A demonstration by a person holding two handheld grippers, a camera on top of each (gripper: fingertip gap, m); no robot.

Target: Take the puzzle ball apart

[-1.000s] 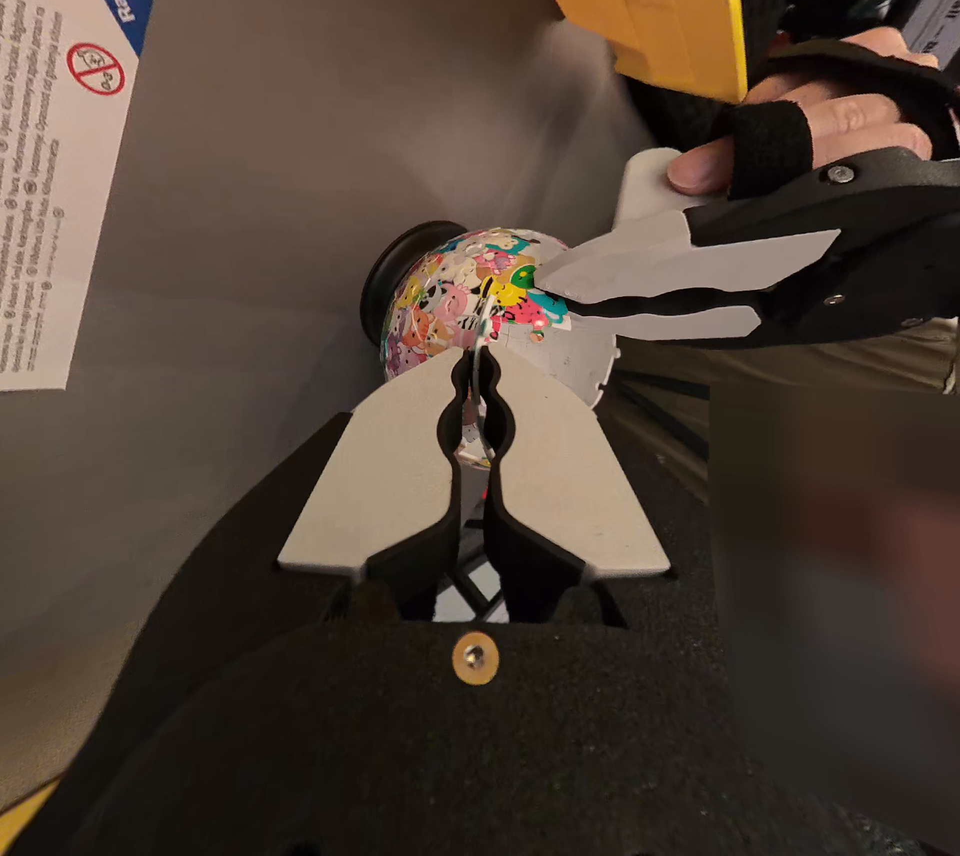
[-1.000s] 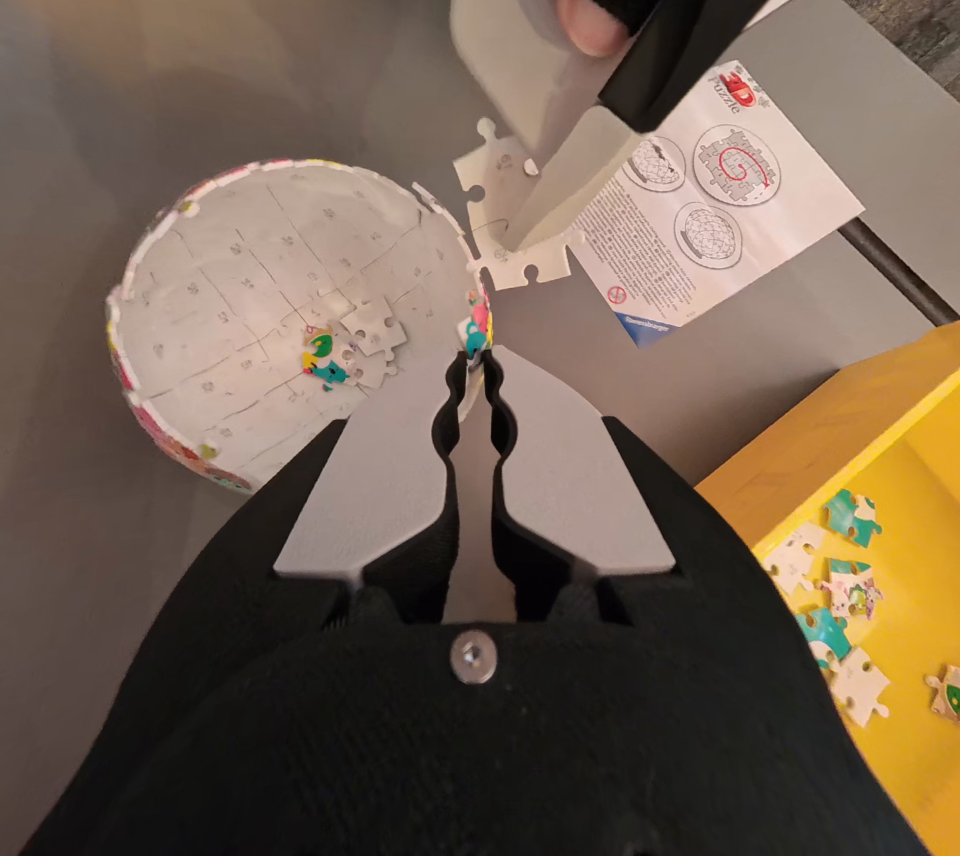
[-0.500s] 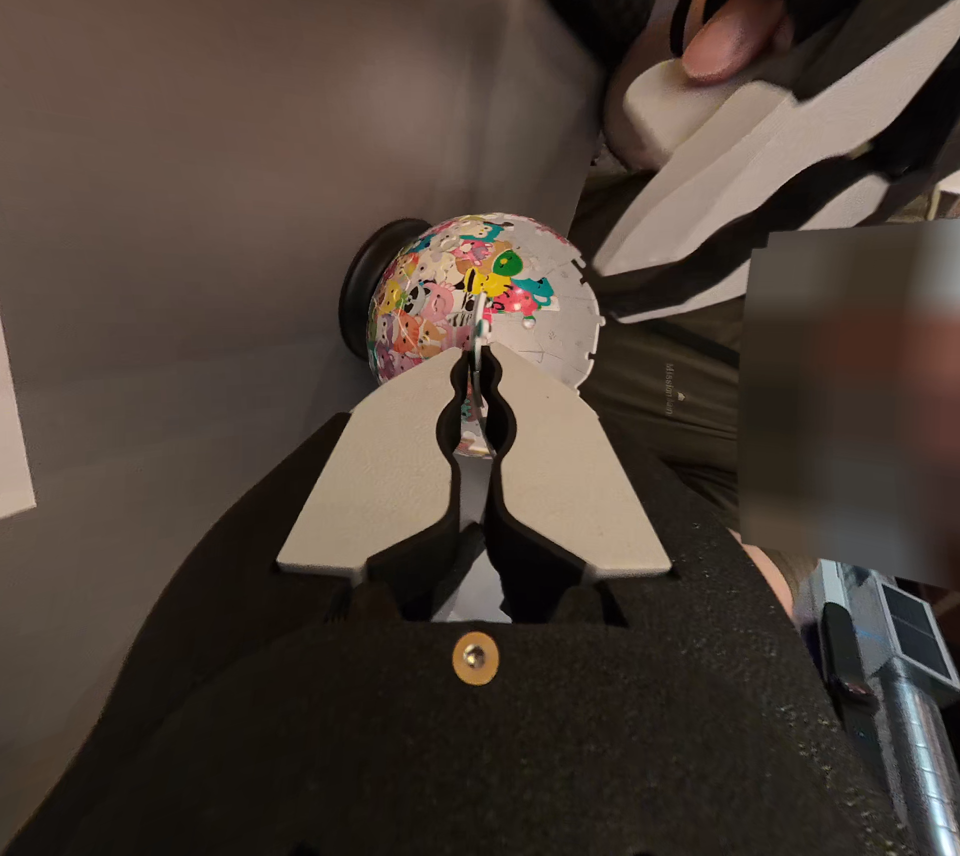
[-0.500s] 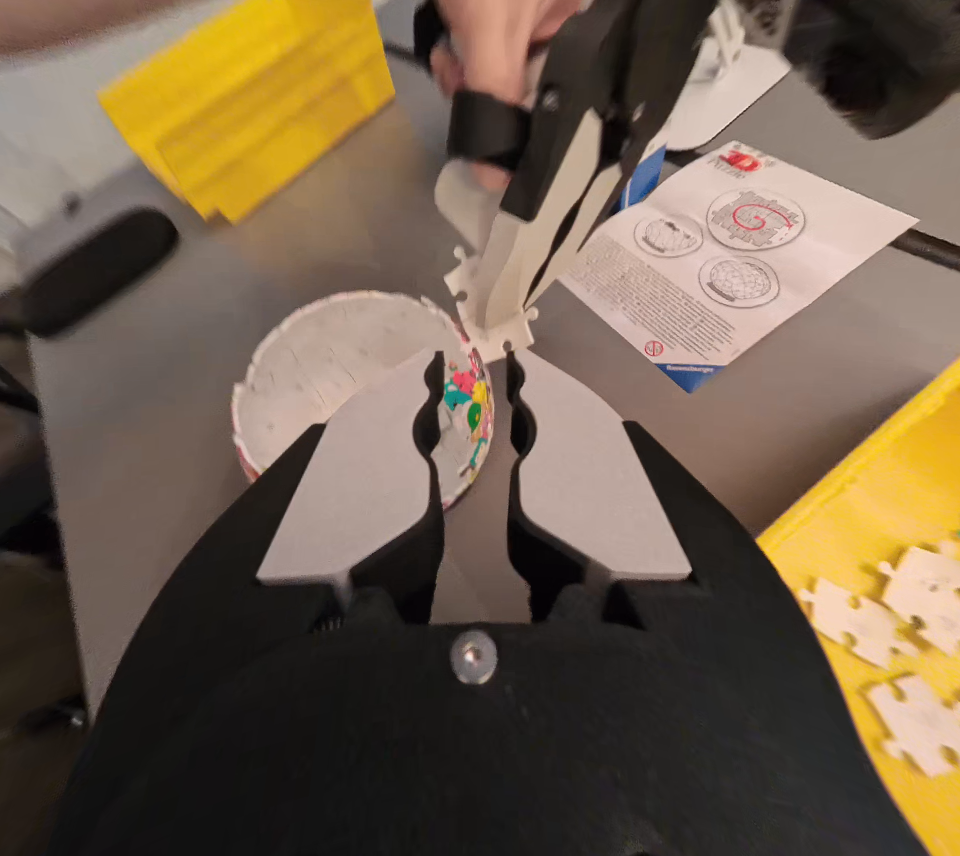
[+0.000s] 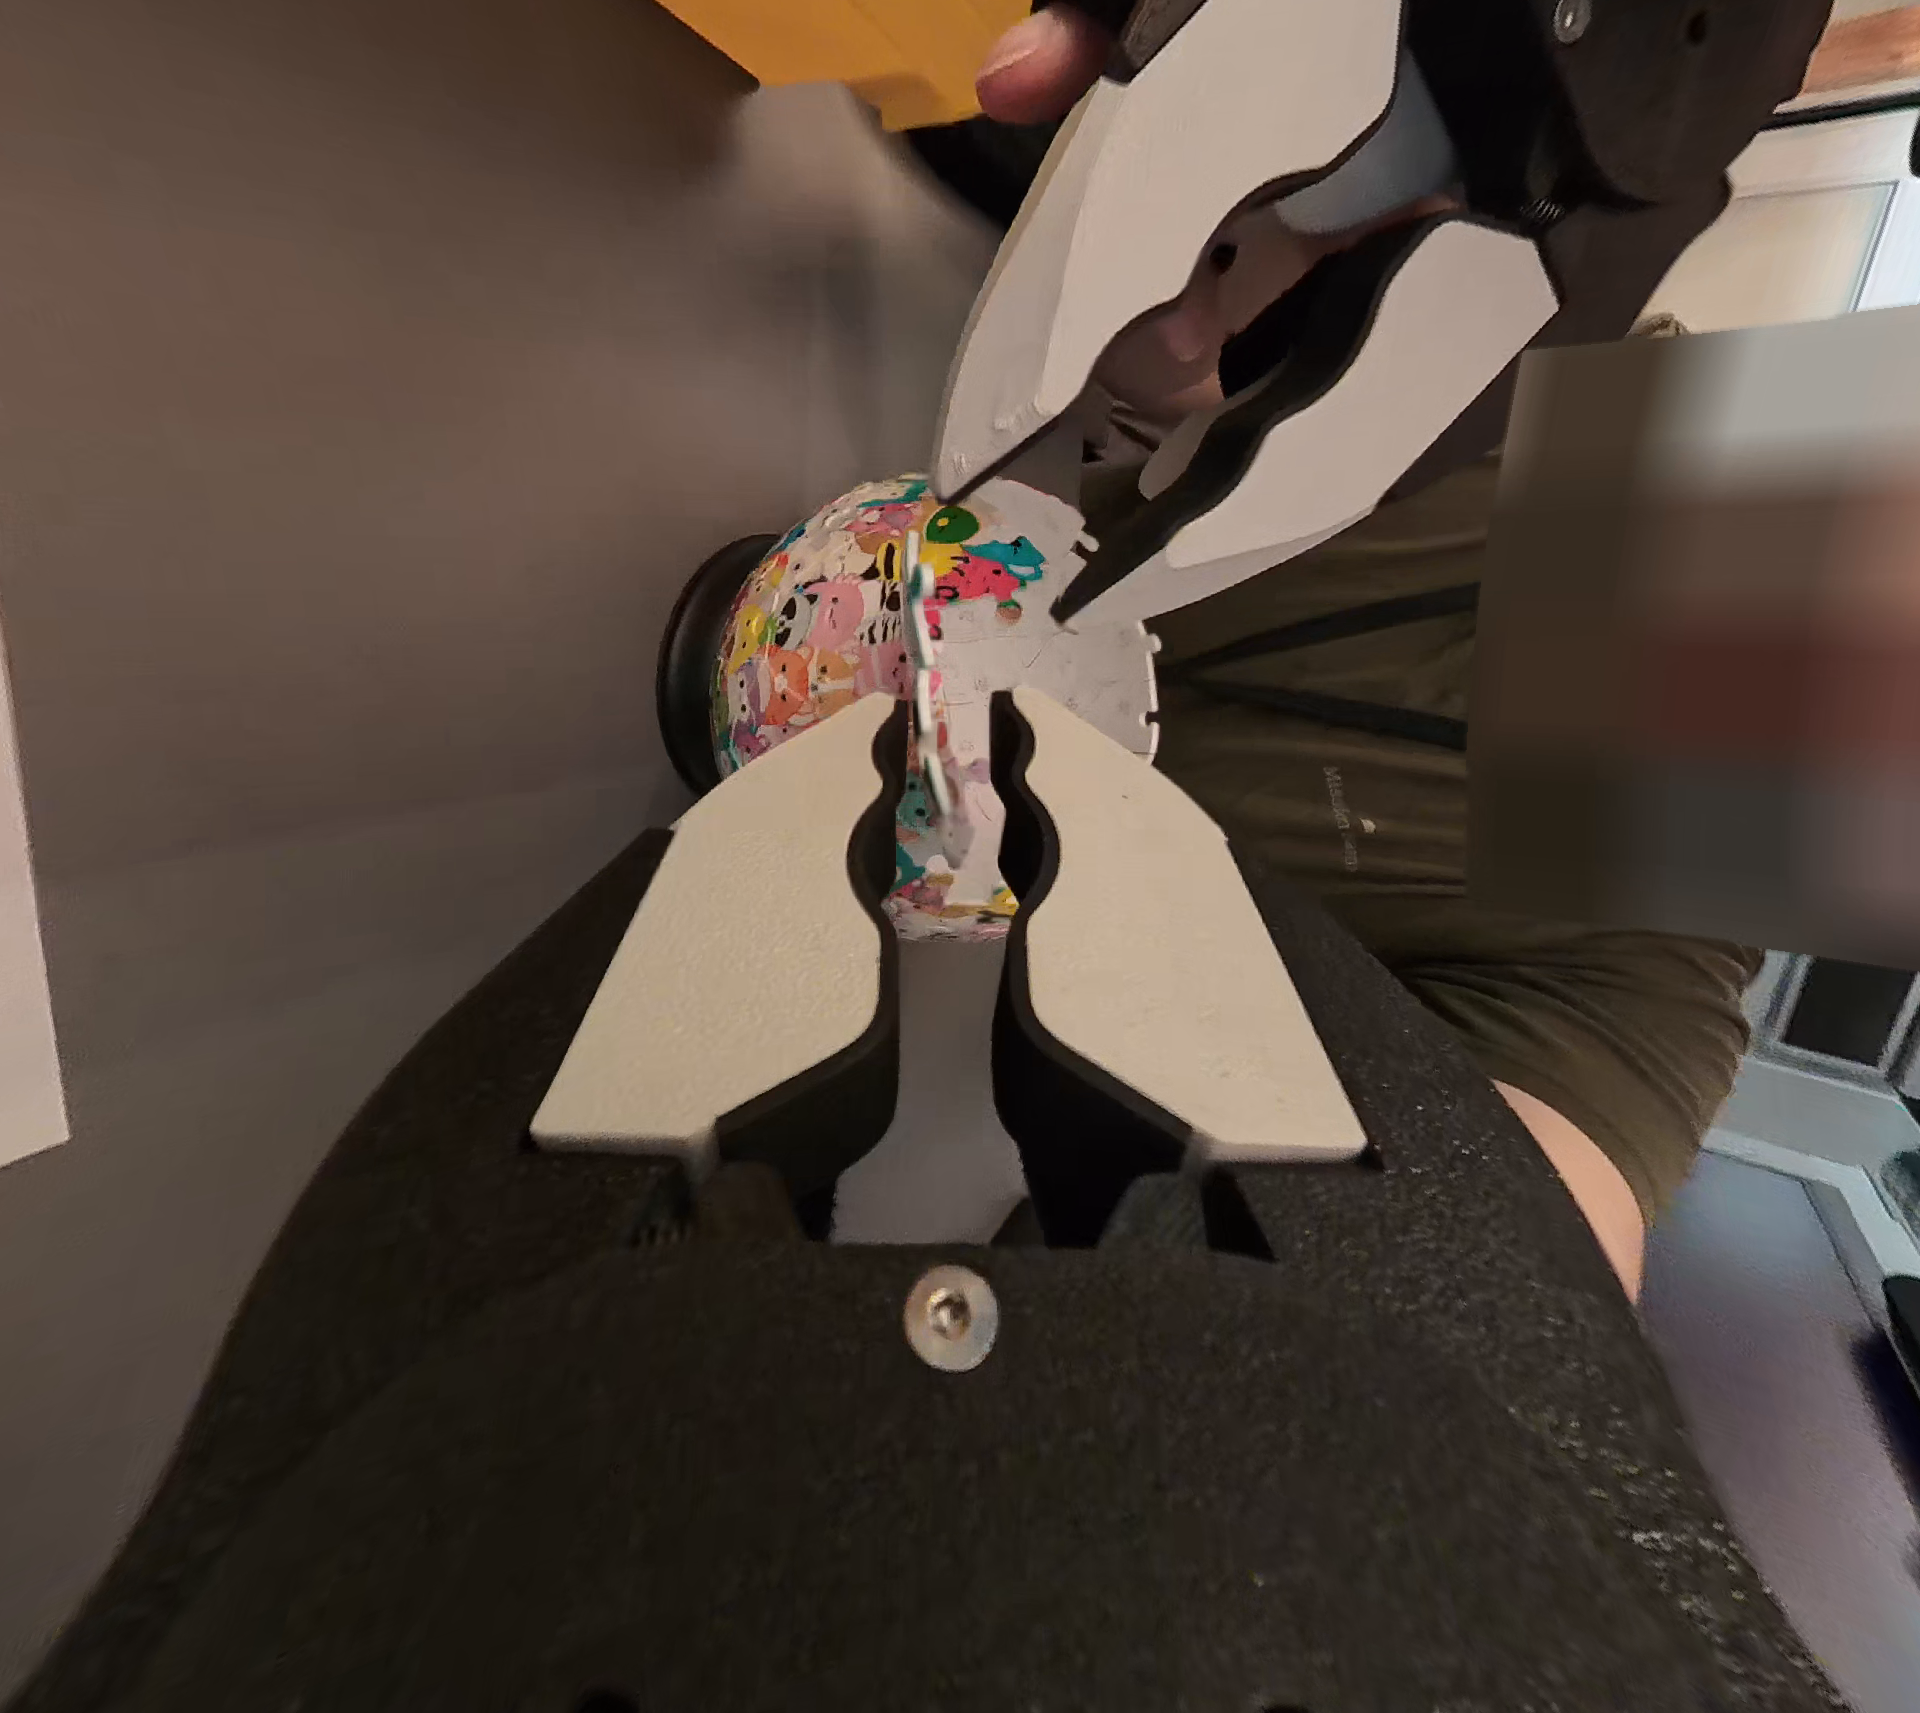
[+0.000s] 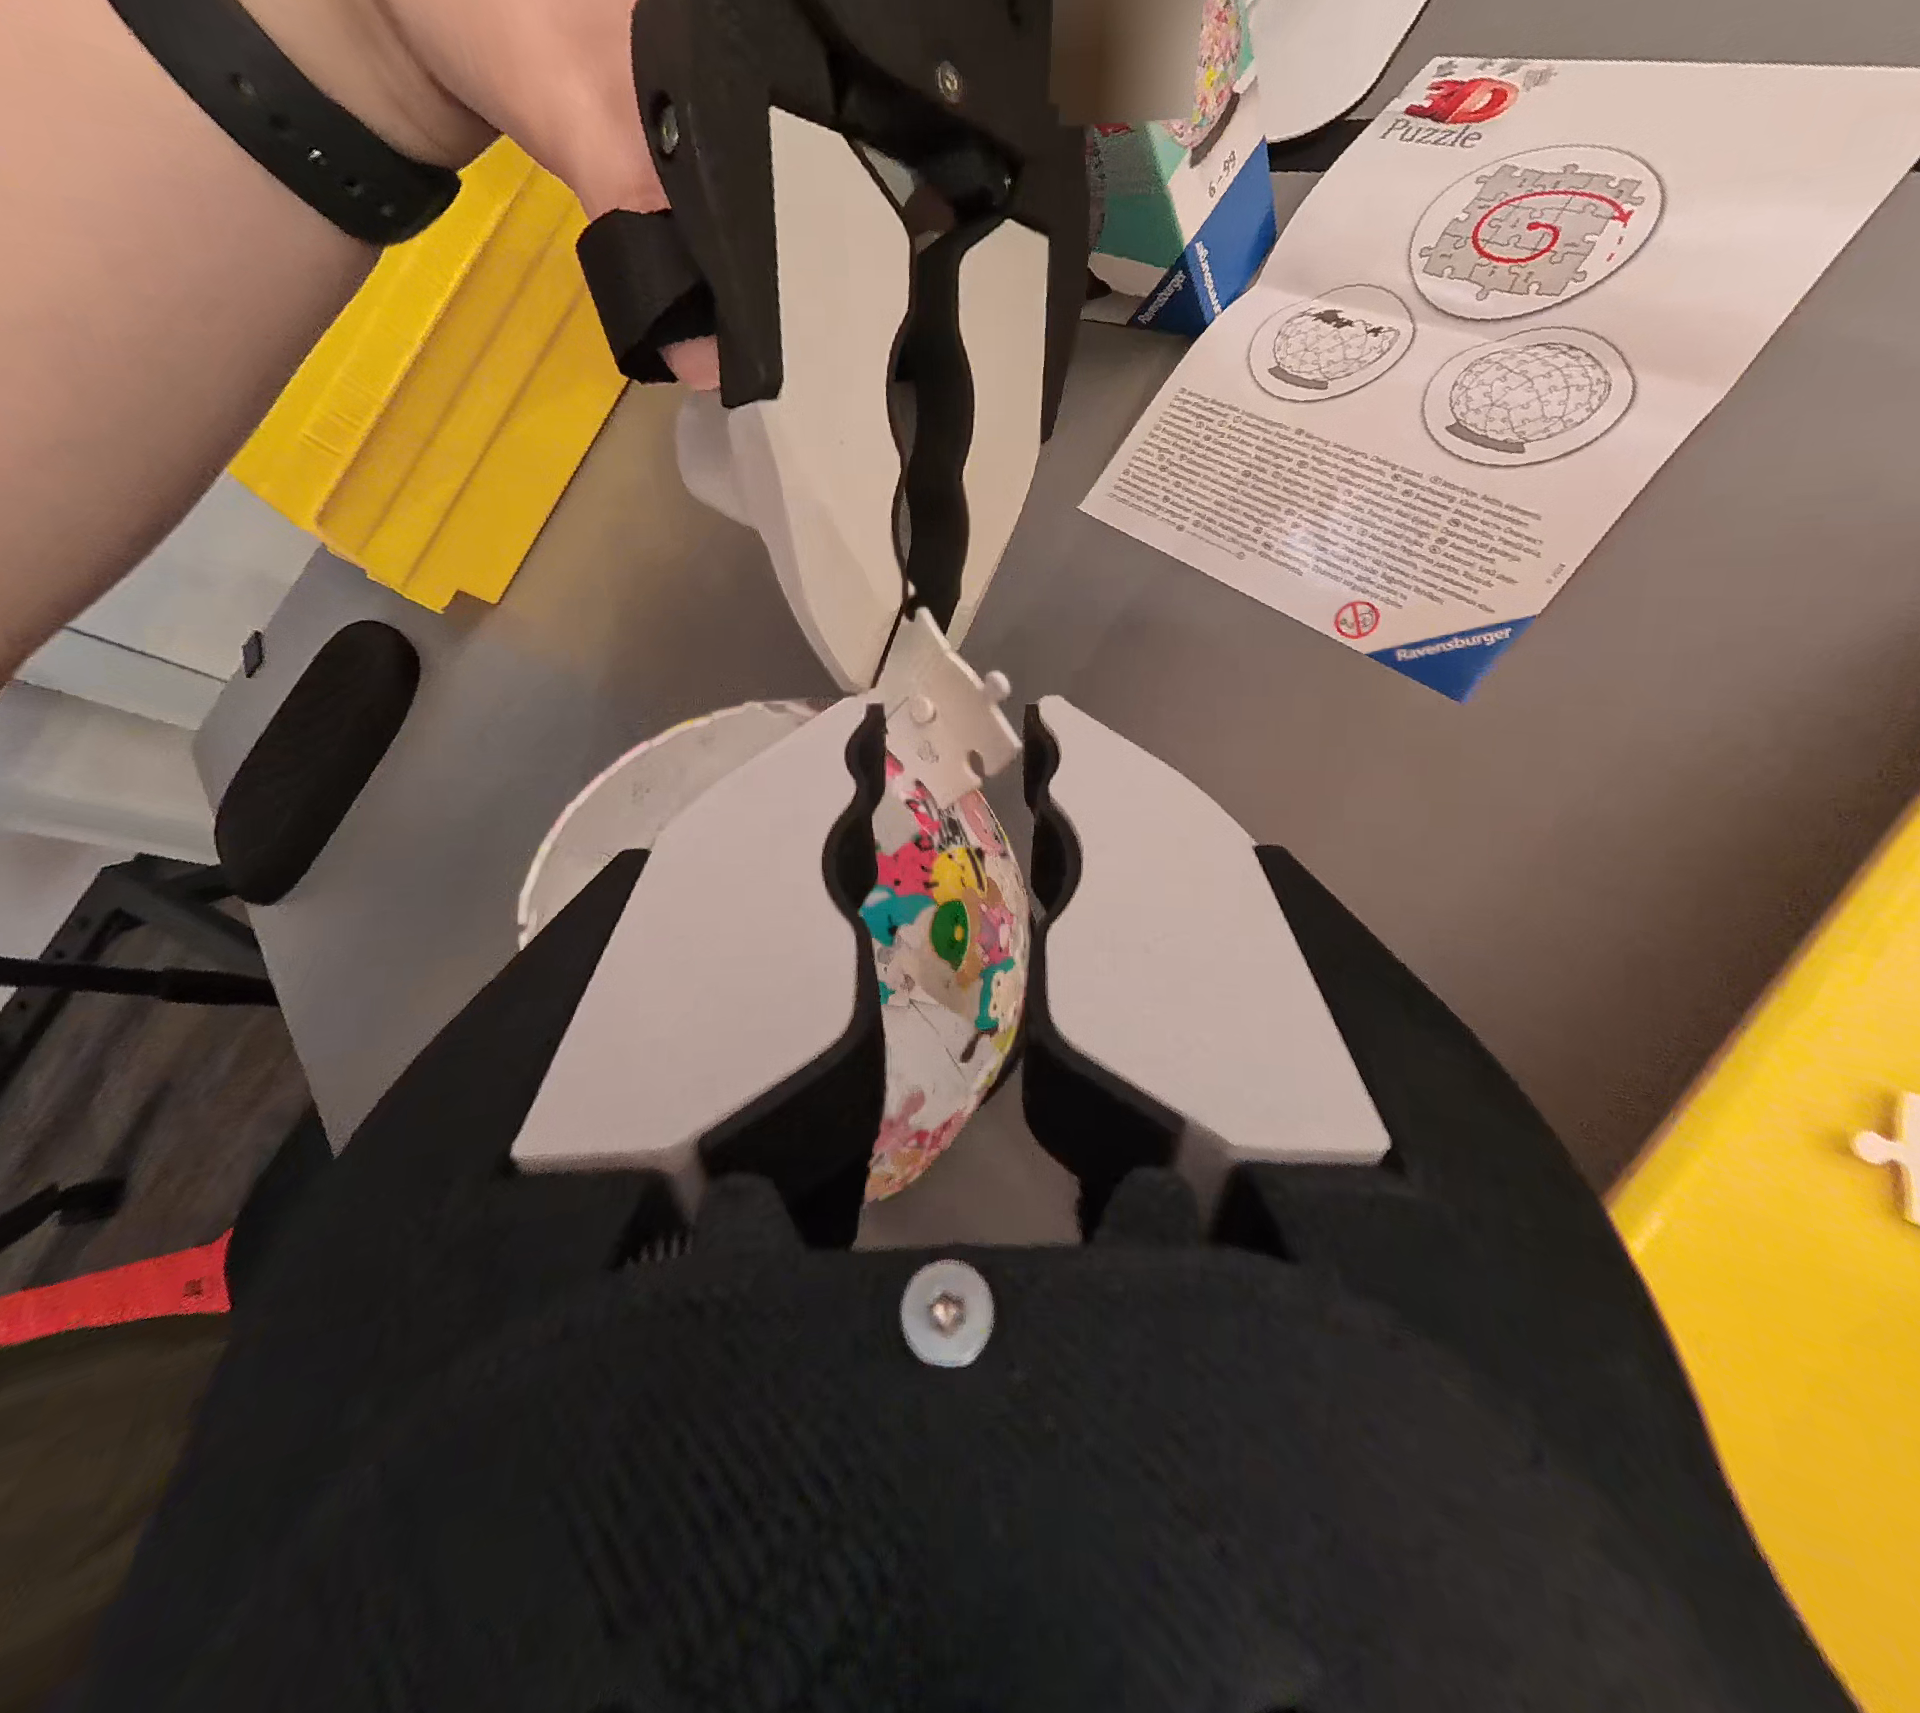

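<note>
Remote bench, mid-job: the puzzle ball is down to an open half shell, white inside and bright with cartoon animals outside. It sits on a black stand at the middle of the grey table, right between my two tools.

My right gripper comes in from the near side with its jaws apart. They sit astride the shell's wall, one tip outside the printed skin and the other inside the white bowl.

My left gripper reaches in from the far side, held by a hand wearing a black wristband. Its jaws stand narrowly apart. A white piece juts up from the ball's rim at their tips. In the left wrist view the piece runs edge-on between them, close against one pad and clear of the other, so nothing is squeezed.

A leaflet lies far right on the table, with the puzzle's box standing behind it. A yellow bin sits far left. At the near right, a yellow tray holds a loose piece.
</note>
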